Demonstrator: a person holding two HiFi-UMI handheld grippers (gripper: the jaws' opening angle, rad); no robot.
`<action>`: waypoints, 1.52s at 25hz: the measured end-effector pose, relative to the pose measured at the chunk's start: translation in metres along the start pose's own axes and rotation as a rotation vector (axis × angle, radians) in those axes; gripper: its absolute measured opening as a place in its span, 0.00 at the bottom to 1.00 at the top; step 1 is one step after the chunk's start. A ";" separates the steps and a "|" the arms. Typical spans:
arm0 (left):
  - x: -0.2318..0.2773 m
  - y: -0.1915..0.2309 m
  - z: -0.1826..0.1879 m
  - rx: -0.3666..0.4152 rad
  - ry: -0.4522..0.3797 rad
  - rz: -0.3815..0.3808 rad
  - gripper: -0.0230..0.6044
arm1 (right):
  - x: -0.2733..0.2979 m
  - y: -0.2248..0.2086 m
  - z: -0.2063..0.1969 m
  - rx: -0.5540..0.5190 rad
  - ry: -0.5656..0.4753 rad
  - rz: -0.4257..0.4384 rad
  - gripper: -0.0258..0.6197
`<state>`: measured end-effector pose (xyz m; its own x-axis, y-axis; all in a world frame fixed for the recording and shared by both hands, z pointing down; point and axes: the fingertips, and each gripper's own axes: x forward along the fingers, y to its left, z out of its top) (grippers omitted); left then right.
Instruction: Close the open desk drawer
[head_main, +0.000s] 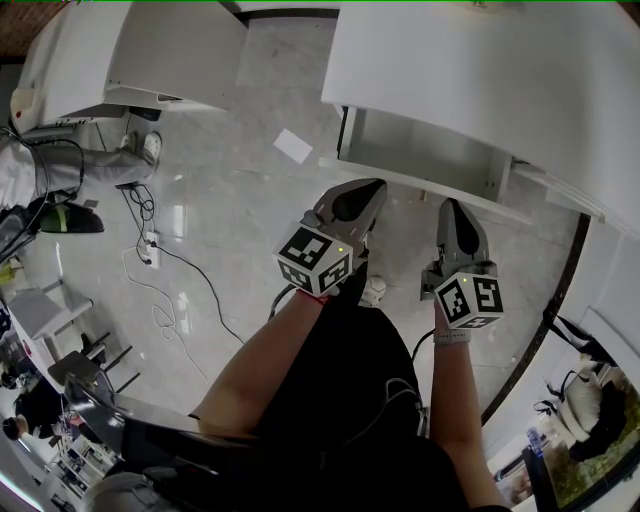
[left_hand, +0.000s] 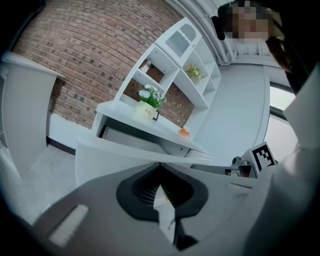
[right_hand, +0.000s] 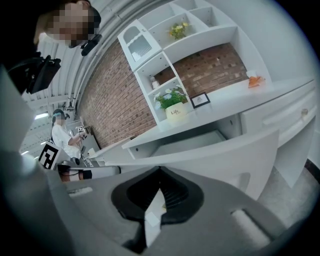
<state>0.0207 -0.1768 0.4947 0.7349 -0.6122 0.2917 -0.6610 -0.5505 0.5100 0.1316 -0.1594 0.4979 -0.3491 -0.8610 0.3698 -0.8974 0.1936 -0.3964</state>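
The white desk (head_main: 480, 60) has its drawer (head_main: 420, 150) pulled out toward me, and the front panel (head_main: 430, 187) faces both grippers. My left gripper (head_main: 362, 190) is shut and empty, its tip just before the left part of the panel. My right gripper (head_main: 452, 208) is also shut and empty, close before the panel's middle. Whether either tip touches the panel I cannot tell. In the left gripper view the gripper (left_hand: 159, 167) points at the drawer front (left_hand: 115, 160). The right gripper view shows the gripper (right_hand: 160, 172) below the drawer front (right_hand: 225, 155).
A second white desk (head_main: 130, 50) stands at the upper left, with cables (head_main: 150, 255) and a sheet of paper (head_main: 293, 145) on the tiled floor. A flower pot (right_hand: 172, 107) and a small orange item (right_hand: 255, 80) sit on the desk under a white shelf unit (left_hand: 185, 55).
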 end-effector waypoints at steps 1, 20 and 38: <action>0.001 0.001 0.001 -0.003 -0.002 0.002 0.04 | 0.002 0.000 0.001 -0.002 0.002 0.000 0.04; 0.023 0.014 0.015 -0.012 -0.011 0.004 0.04 | 0.023 -0.011 0.015 0.001 -0.003 -0.006 0.04; 0.039 0.028 0.026 -0.026 0.001 -0.013 0.04 | 0.044 -0.017 0.026 0.002 -0.007 -0.026 0.04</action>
<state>0.0270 -0.2305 0.4996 0.7434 -0.6046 0.2861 -0.6475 -0.5434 0.5343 0.1389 -0.2127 0.4988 -0.3232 -0.8692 0.3741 -0.9057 0.1696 -0.3886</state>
